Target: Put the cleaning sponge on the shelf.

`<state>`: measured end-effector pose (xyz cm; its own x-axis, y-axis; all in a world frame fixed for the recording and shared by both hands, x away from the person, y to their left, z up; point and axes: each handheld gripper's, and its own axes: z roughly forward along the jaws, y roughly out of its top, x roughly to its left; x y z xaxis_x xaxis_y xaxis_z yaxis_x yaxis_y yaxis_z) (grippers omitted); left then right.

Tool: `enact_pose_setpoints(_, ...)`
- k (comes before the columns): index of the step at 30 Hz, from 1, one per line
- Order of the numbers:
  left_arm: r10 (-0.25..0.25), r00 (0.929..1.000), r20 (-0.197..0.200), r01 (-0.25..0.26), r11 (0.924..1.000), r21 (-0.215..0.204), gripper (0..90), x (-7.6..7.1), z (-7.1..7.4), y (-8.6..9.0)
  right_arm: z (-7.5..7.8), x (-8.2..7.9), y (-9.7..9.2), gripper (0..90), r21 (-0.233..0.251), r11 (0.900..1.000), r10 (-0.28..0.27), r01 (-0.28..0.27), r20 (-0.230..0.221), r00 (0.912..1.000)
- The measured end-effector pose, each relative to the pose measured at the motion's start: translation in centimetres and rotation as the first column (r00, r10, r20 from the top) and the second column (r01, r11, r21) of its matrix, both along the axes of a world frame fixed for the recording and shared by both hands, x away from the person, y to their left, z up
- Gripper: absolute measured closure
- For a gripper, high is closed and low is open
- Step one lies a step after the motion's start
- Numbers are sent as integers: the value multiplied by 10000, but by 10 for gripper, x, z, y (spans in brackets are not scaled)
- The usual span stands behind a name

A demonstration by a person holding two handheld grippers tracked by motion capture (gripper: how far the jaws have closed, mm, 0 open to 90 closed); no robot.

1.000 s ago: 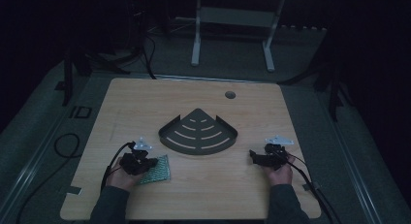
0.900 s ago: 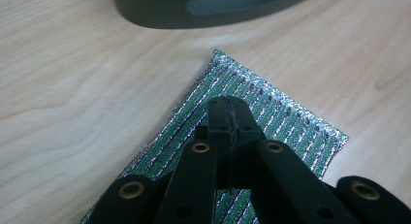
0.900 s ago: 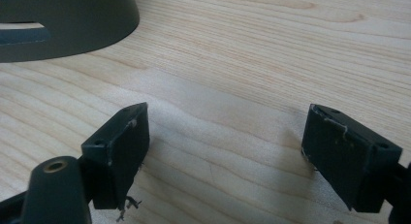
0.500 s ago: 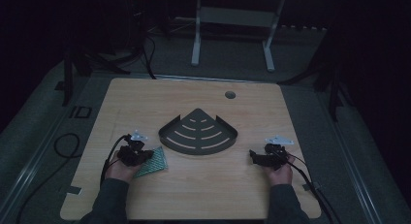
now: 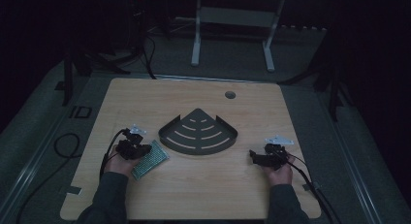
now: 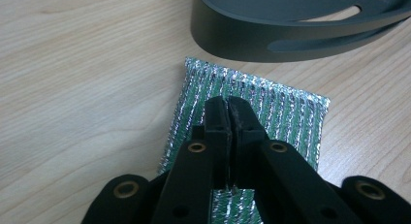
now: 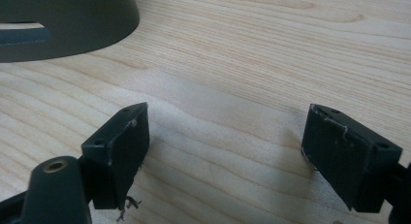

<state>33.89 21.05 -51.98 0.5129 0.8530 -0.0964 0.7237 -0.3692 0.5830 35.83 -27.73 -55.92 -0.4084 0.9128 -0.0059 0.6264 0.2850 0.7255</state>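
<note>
A green and silver scouring pad [image 5: 150, 158] lies flat on the wooden table, just left of the dark corner rack [image 5: 198, 134]. My left gripper [image 5: 143, 149] hovers over the pad [image 6: 286, 112]. Its jaws [image 6: 228, 112] have just been opening and stand a narrow slit apart, with nothing between them. The rack's curved wall [image 6: 291, 25] rises just beyond the pad. My right gripper [image 5: 253, 155] rests to the right of the rack with its jaws pointing left. They are spread wide [image 7: 225, 136] over bare wood, and the rack's wall [image 7: 63, 20] shows at the upper left.
The table [image 5: 194, 190] has a round cable hole [image 5: 230, 94] near its far edge. Cables trail from both grippers off the table's sides. A white metal stand [image 5: 232, 20] is on the floor beyond the table.
My left hand and gripper have shifted slightly toward the far side, and the pad sits a little farther from the front edge. The right hand has stayed in place.
</note>
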Motion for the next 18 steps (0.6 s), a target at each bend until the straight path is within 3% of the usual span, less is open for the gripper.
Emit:
enact_pose_setpoints(10, -85, 9997, -210, 89, 9998, 171, 801, 6, 16, 17, 0, 0, 0, 168, 5, 10000, -5, 5, 5, 10000)
enact_pose_setpoints(15, -299, 9980, -559, 300, 9996, 3, 780, 12, 18, 25, 0, 0, 0, 168, 4, 10000, -6, 6, 6, 10000)
enact_pose_setpoints(17, -509, 9941, -960, 504, 9987, -75, 771, 18, 17, 29, 0, 0, 0, 168, 2, 10000, -6, 6, 6, 10000)
enact_pose_setpoints(18, -509, 9941, -960, 504, 9987, -75, 769, 18, 17, 29, 0, 0, 0, 168, 6, 10000, -9, 9, 6, 10000)
